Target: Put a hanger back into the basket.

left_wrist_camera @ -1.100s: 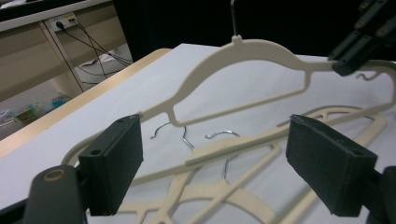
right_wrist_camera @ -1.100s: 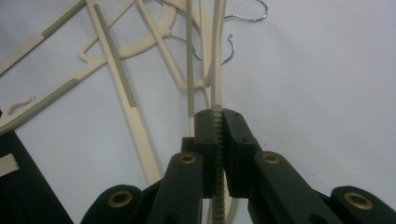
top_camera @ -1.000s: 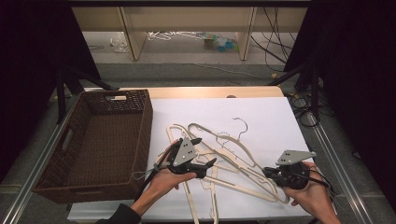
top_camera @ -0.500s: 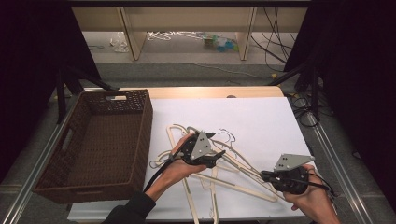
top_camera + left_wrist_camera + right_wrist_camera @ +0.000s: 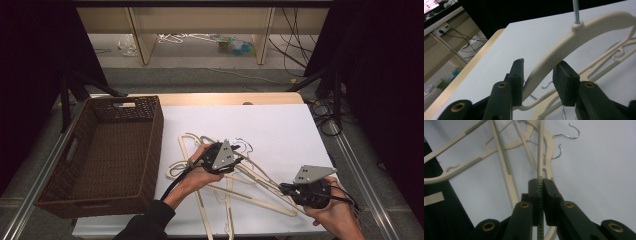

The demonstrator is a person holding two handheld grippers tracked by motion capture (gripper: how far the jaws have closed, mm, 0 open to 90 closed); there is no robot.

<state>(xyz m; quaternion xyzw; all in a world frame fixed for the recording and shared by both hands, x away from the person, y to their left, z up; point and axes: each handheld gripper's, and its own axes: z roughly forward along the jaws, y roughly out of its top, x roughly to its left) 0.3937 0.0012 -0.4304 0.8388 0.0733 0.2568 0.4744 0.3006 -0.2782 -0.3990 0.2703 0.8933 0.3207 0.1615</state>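
The left gripper (image 5: 239, 161), wrist bent over the pile of cream hangers (image 5: 235, 187) on the white table (image 5: 280, 125), has its jaws parted around a hanger's curved shoulder (image 5: 554, 57). The right gripper (image 5: 540, 181), held low near the table's front edge, is clamped on a ribbed hanger bar (image 5: 540, 150).

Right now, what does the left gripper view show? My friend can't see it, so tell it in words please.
The left gripper has its two black jaws open around the curved shoulder of a cream plastic hanger, which passes between them. The hanger's metal hook stem rises near the top, and more cream hangers lie behind it on the white table.
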